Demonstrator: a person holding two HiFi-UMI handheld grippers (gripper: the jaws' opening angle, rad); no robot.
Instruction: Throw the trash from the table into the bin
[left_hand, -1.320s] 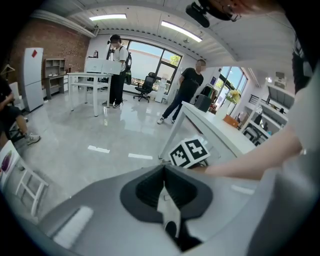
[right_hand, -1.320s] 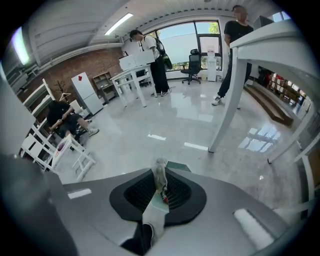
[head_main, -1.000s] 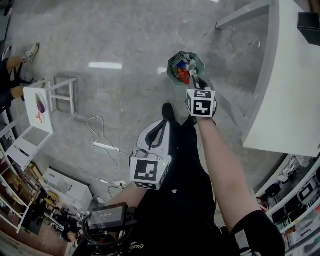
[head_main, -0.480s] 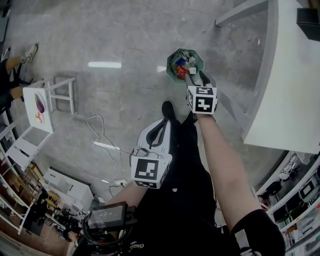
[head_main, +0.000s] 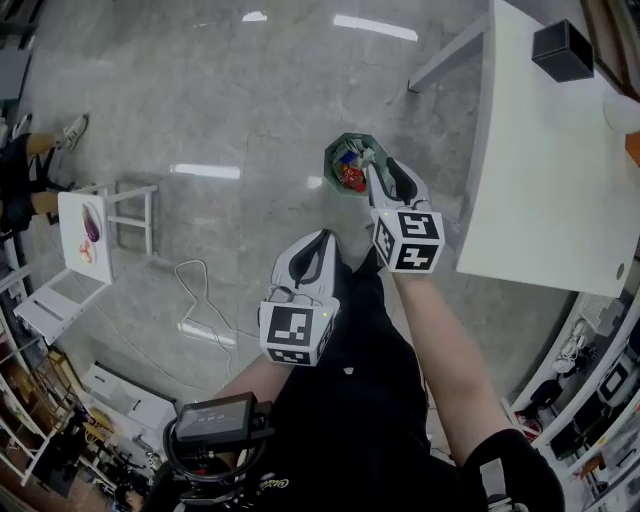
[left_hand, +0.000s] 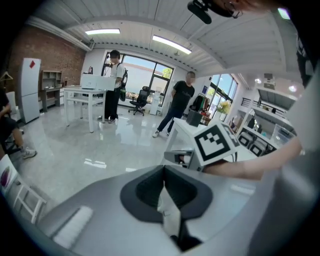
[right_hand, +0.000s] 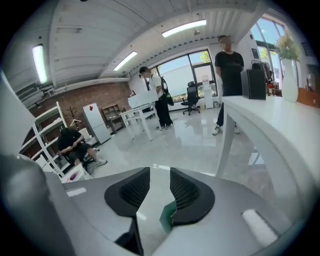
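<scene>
The green bin (head_main: 347, 165) stands on the floor by the white table (head_main: 540, 200), with red and white trash inside. My right gripper (head_main: 388, 172) hangs above the bin's right rim. In the right gripper view its jaws (right_hand: 160, 172) stand apart and are closing, with only floor and a green sliver low in the gap. My left gripper (head_main: 318, 240) is nearer me, left of the right one and short of the bin. Its pads (left_hand: 163, 170) meet at the tips. A pale strip shows below them; I cannot tell whether it is paper or floor.
A black box (head_main: 563, 50) sits on the table's far part. A white stand (head_main: 85, 225) and a loose cable (head_main: 200, 290) lie on the floor at left, near someone's legs (head_main: 40, 150). Several people (left_hand: 176, 102) stand further off by desks.
My right gripper has lifted up out of the bin's mouth, its jaws parted and empty. The left gripper has risen a little. More of the table has come into view.
</scene>
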